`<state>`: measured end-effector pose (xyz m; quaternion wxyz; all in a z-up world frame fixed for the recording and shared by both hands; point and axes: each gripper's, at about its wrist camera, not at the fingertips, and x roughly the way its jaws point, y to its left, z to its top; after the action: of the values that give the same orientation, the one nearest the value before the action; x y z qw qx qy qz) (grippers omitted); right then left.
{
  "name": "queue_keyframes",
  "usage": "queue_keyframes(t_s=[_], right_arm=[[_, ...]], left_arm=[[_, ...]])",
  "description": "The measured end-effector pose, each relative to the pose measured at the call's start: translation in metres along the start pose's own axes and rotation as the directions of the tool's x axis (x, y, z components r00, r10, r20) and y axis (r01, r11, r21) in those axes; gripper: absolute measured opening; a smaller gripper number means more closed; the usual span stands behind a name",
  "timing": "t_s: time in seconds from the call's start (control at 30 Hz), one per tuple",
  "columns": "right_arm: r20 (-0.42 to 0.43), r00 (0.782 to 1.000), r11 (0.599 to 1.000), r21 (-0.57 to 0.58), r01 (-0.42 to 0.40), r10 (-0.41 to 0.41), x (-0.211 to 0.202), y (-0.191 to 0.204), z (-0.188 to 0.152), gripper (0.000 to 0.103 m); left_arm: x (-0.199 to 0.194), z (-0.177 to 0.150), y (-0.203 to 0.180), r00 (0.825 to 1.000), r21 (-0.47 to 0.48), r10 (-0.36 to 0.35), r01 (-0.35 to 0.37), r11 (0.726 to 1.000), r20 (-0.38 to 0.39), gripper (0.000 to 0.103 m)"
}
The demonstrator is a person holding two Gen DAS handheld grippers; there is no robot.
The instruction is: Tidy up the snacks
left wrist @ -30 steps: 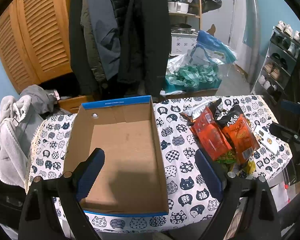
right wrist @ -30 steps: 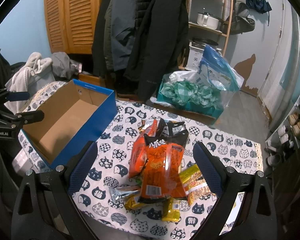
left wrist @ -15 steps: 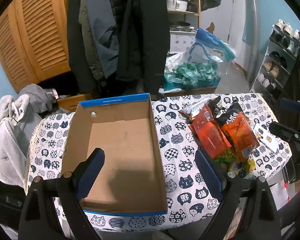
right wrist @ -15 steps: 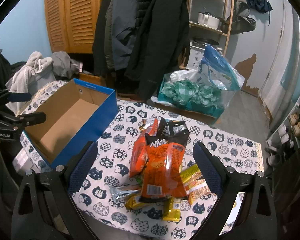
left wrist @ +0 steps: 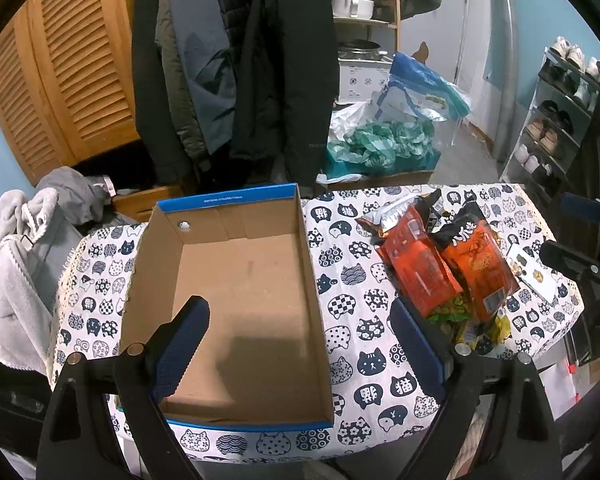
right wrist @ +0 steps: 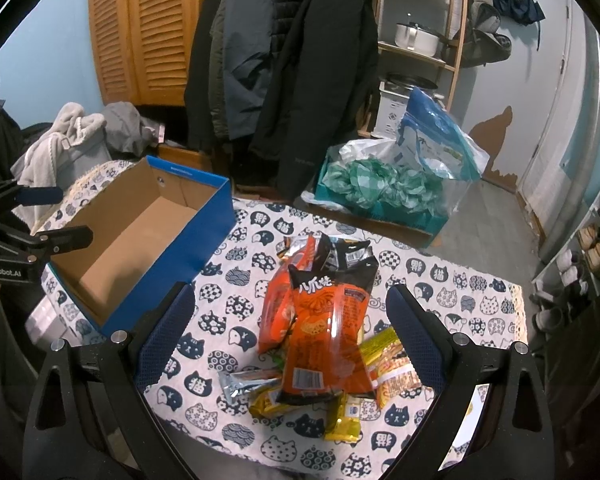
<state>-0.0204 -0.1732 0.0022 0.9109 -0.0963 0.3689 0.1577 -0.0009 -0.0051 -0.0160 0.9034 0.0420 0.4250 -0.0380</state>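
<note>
An empty blue-walled cardboard box (left wrist: 236, 288) (right wrist: 140, 236) lies on the left of the cat-print table. A pile of snack packs sits to its right: two big orange-and-black bags (left wrist: 448, 268) (right wrist: 324, 320) on top of smaller yellow packs (right wrist: 388, 364) and a silver bar (right wrist: 244, 382). My left gripper (left wrist: 300, 316) hangs open above the box's near end, nothing between its fingers. Over the near side of the snack pile my right gripper (right wrist: 290, 312) stands wide open and empty. Each gripper shows at the edge of the other's view.
The table's cat-print cloth (left wrist: 360, 344) ends close to me and at the right. Coats (left wrist: 236, 60) hang behind the table. A teal crate with bags (right wrist: 384, 188) sits beyond it, a shoe rack (left wrist: 556, 108) at the right, grey clothes (left wrist: 24, 256) at the left.
Both views have shifted only slightly; the left gripper has drifted a little over the box. Nothing has been picked up or moved.
</note>
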Motion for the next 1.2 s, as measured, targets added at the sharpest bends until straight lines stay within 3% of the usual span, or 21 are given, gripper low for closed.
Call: queue_keyframes(t_s=[0.77,1.03,1.2], right_arm=[[-0.029,1.0,1.0,-0.01,0.004,-0.004,0.006,0.0,-0.009,0.096],[-0.117,0.992,0.999,-0.024,0.037,-0.039,0.029,-0.01,-0.013,0.096],[-0.202,0.979,0.998,0.035,0.043,-0.035,0.056,-0.029,-0.021,0.096]], left_arm=[[0.017,0.0,-0.007,0.999,0.01,0.006,-0.006,1.0,-0.034,0.093],[0.051,-0.001,-0.026,0.993,0.043,-0.004,0.009,0.999,-0.12,0.093],[0.072,0.0,-0.038,0.983,0.039,-0.043,0.051,0.998,-0.179,0.093]])
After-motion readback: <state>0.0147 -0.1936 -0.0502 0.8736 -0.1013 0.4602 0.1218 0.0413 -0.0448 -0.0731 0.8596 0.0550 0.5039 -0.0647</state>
